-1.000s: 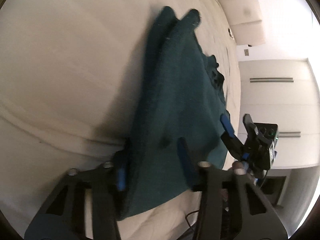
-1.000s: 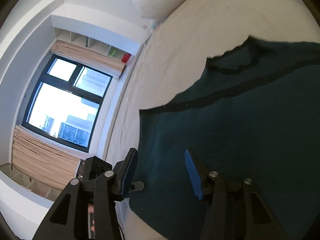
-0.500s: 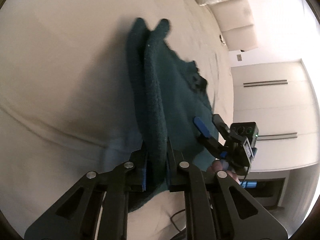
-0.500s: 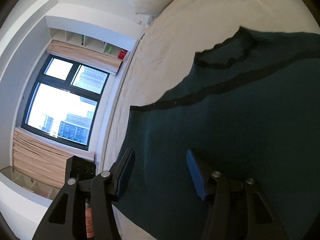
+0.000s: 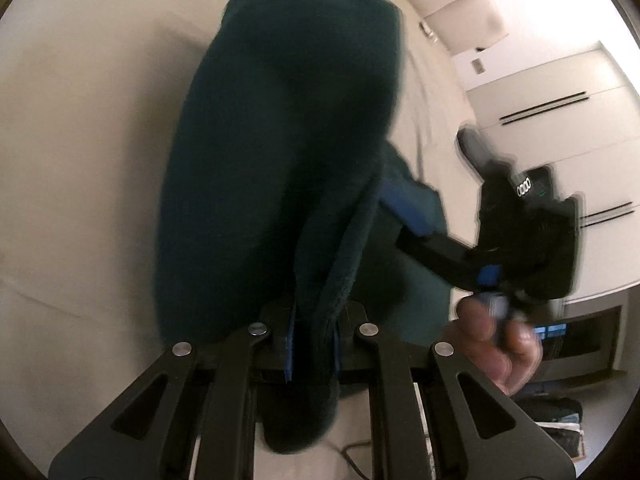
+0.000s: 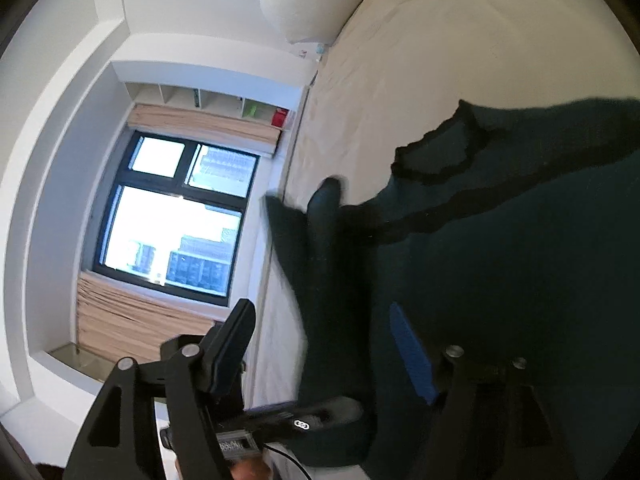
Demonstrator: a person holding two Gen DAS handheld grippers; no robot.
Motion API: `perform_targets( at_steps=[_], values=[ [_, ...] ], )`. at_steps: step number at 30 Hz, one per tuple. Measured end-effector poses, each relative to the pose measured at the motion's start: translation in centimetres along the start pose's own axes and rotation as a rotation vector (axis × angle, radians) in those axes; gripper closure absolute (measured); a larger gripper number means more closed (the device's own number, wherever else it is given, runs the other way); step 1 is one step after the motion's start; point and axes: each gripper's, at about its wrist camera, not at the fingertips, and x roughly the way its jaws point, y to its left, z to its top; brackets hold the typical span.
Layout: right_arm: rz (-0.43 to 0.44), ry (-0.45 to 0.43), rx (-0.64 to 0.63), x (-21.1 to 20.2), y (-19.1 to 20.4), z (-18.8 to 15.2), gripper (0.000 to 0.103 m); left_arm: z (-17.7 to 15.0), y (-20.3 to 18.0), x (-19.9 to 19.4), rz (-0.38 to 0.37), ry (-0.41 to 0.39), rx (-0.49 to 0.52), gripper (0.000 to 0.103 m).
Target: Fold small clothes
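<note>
Left hand-held gripper [image 5: 314, 344] is clamped on a bunched edge of the teal garment [image 5: 280, 120], lifting it off the bed [image 5: 80, 120]; the right hand-held gripper [image 6: 320, 344] stands open over the cloth. Folding seems barely begun, with most folds left.
</note>
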Motion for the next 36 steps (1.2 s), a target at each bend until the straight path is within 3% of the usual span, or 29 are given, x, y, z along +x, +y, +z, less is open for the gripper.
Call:
perform_targets(
  at_steps=[7, 13, 14, 15, 26, 36],
  values=[
    [-0.087, 0.042, -0.024, 1.5, 0.8, 1.3, 0.032, -1.2, -2.9, 1.3, 0.129, -0.055, 0.129, 0.091],
    [-0.165, 0.073, -0.014, 3.5, 0.4, 2.2, 0.065, -1.5, -3.2, 1.2, 0.154, -0.063, 0.154, 0.091],
    [-0.168, 0.072, -0.022, 3.5, 0.6, 2.2, 0.078, -1.5, -3.2, 1.1, 0.157, -0.063, 0.157, 0.091],
    [-0.174, 0.068, -0.033, 3.4, 0.8, 2.1, 0.083, -1.5, -3.3, 1.1, 0.16, -0.063, 0.16, 0.091],
    [-0.227, 0.023, -0.07, -0.2, 0.8, 2.1, 0.089, -2.0, -8.3, 3.0, 0.19, -0.053, 0.226, 0.091],
    [-0.278, -0.061, -0.011, -8.0, -2.3, 2.6, 0.089, -3.4, -15.6, 7.6, 0.16, 0.009, 0.348, 0.091]
  ],
)
